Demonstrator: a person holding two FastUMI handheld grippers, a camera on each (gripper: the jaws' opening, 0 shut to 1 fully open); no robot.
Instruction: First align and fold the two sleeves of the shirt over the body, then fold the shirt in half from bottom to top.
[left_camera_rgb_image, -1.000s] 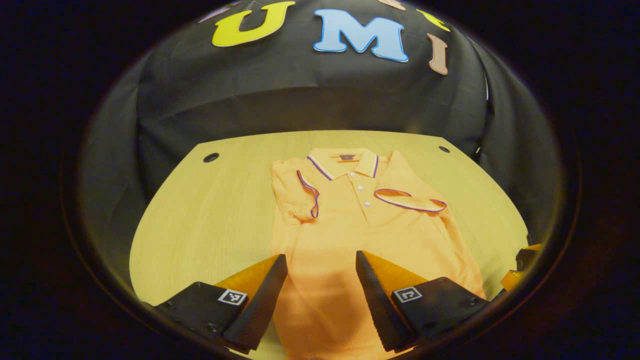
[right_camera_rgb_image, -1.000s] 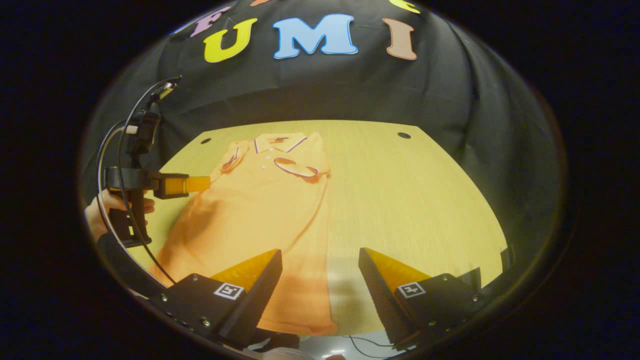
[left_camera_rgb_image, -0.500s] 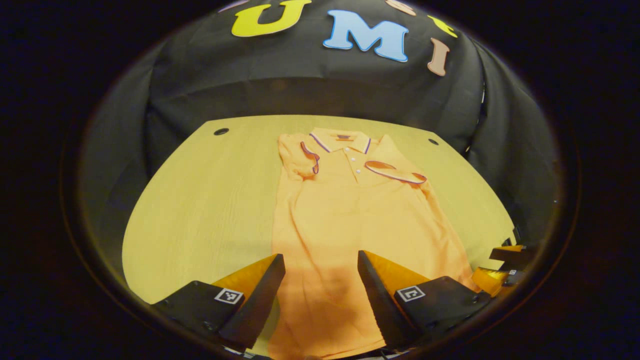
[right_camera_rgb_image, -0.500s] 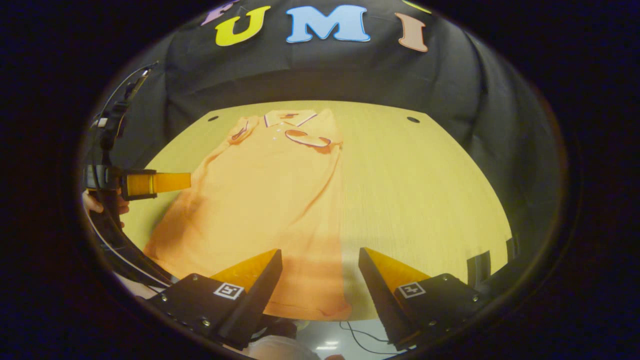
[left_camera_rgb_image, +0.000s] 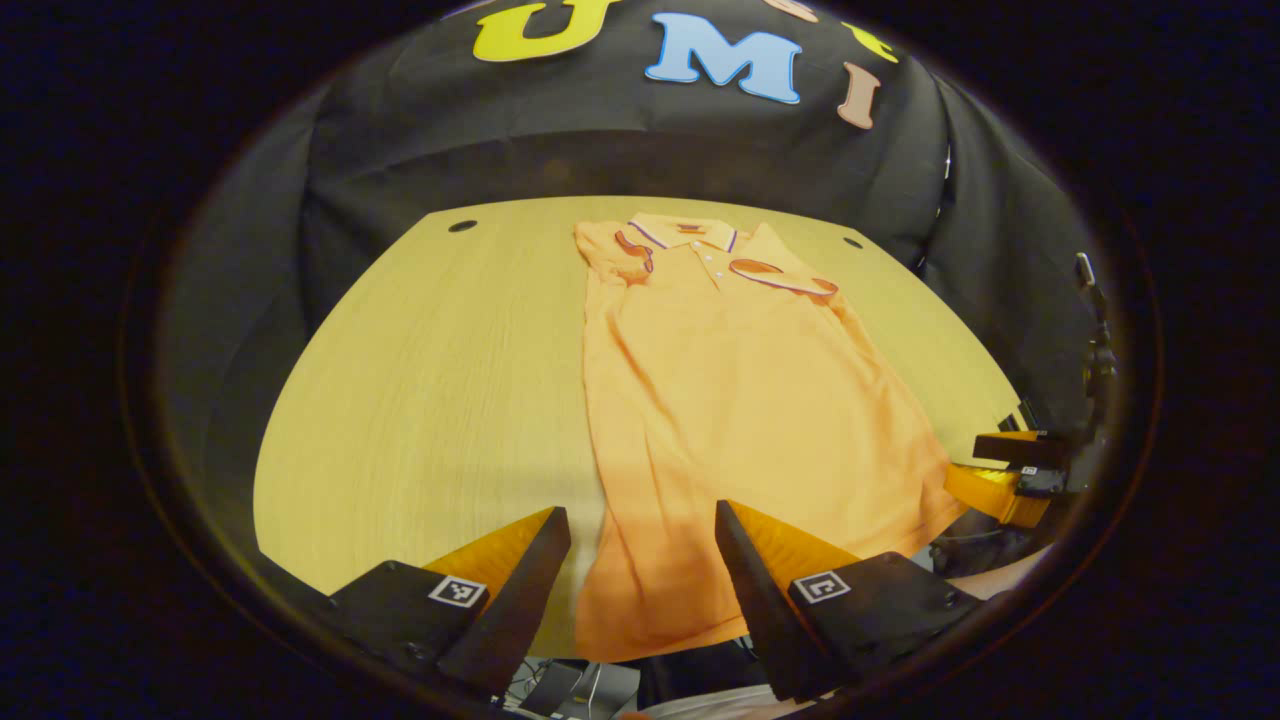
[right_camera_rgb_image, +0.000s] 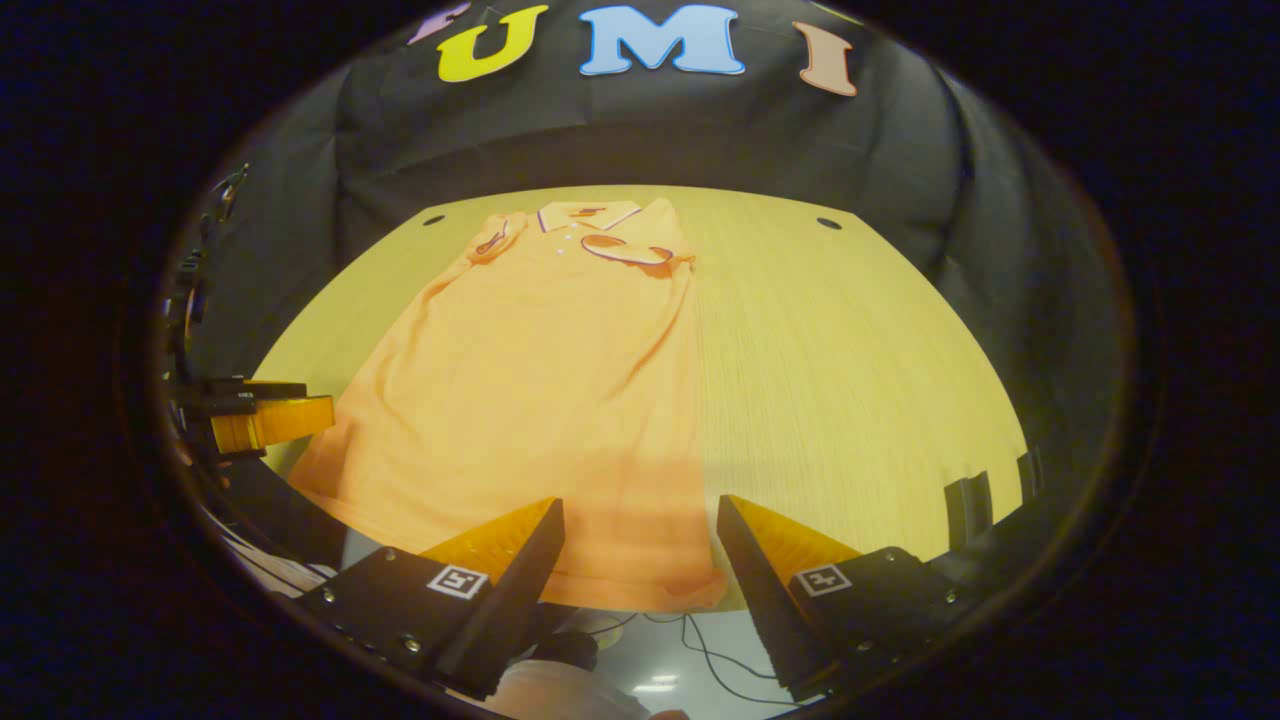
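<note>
Left claw (left_camera_rgb_image: 640, 560) released, fingers spread w/ a gap btwn them, nothing held; it hangs over the near hem of the shirt (left_camera_rgb_image: 730, 390), at the shirt's left bottom corner, by the bench (left_camera_rgb_image: 430, 380) front edge. Right claw (right_camera_rgb_image: 640, 555) also released, fingers apart, nothing btwn them, above the hem at the shirt's right bottom corner; hem there lies right at the bench lip. Whether either claw touches the cloth: can't tell. In the left gripper view the right claw sits at the far right beside the shirt's lower side; in the right gripper view the left claw sits at the far left, next to the hem corner. Shirt lies flat, front up, lengthwise on the bench, hem near, collar (left_camera_rgb_image: 683, 232) far. Both sleeves already folded in over the chest: left sleeve (left_camera_rgb_image: 632, 250) a small flap by the collar, right sleeve (left_camera_rgb_image: 780, 277) lying across, trimmed cuff showing. Bottom half not yet folded up. Beyond the collar, bare bench w/ two dark holes near the back corners, then black cloth wall.
</note>
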